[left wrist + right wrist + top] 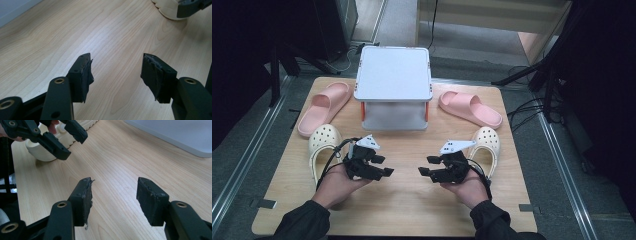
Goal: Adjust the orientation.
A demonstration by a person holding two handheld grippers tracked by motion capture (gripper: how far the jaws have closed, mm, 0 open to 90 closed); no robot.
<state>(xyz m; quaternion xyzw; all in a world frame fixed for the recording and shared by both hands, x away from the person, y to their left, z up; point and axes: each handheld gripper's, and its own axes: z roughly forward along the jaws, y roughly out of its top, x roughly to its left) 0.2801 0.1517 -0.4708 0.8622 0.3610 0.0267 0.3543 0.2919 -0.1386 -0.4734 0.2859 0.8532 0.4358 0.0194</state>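
Note:
Two hand-held grippers face each other low over the front middle of the wooden table [402,200]. My left gripper [384,165] is open with nothing between its jaws, and bare wood shows between them in the left gripper view [116,72]. My right gripper [427,165] is also open and empty [113,195]. A cream clog [323,145] lies just left of the left hand, and another cream clog [487,145] lies just right of the right hand. Neither gripper touches a shoe.
A white two-level stand [393,75] sits at the back centre. One pink slide [324,106] lies to its left and another pink slide [469,109] to its right. Metal rails [247,150] run along the floor beside the table.

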